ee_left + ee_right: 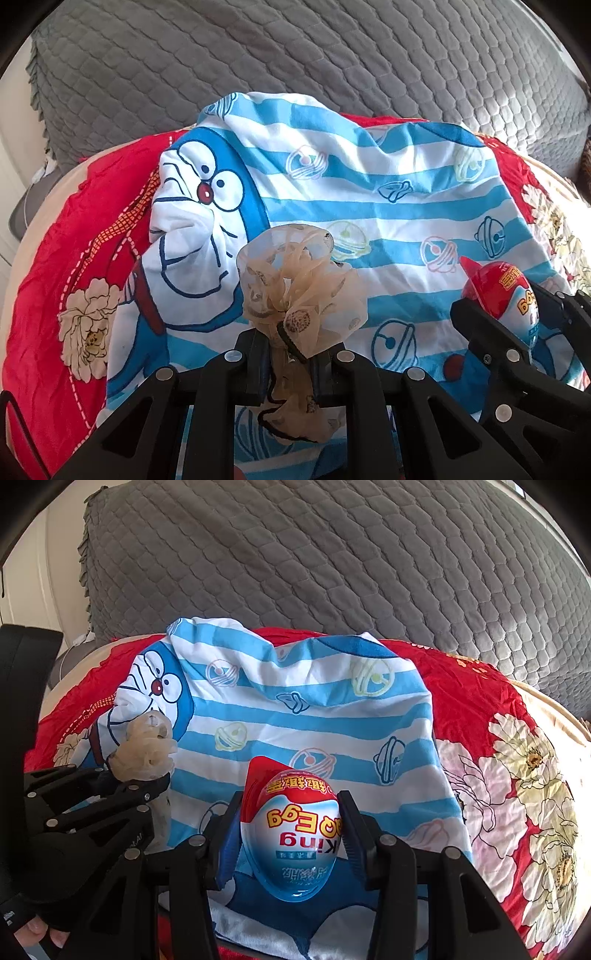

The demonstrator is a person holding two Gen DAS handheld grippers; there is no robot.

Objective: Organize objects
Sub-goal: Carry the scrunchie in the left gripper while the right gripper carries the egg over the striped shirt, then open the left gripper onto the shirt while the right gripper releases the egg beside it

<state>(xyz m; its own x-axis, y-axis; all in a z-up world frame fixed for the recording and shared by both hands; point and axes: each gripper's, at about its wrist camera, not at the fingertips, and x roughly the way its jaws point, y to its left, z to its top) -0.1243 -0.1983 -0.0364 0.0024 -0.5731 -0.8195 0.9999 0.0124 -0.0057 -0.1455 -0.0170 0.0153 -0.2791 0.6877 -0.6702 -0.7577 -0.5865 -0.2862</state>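
Note:
My left gripper [290, 354] is shut on a beige sheer scrunchie [299, 288] with brown spots, held above a blue-and-white striped cartoon cloth [332, 184]. The scrunchie also shows at the left of the right wrist view [147, 746], held in the left gripper [140, 779]. My right gripper [291, 819] is shut on a red, white and blue toy egg [291, 830], upside down, over the same cloth [295, 709]. The egg [506, 295] and right gripper [517, 321] appear at the right of the left wrist view.
The striped cloth lies on a red floral sheet [74, 258] [480, 720] over a rounded surface. A grey quilted cover [295, 55] [332, 554] rises behind. A pale wall is at far left [37, 572].

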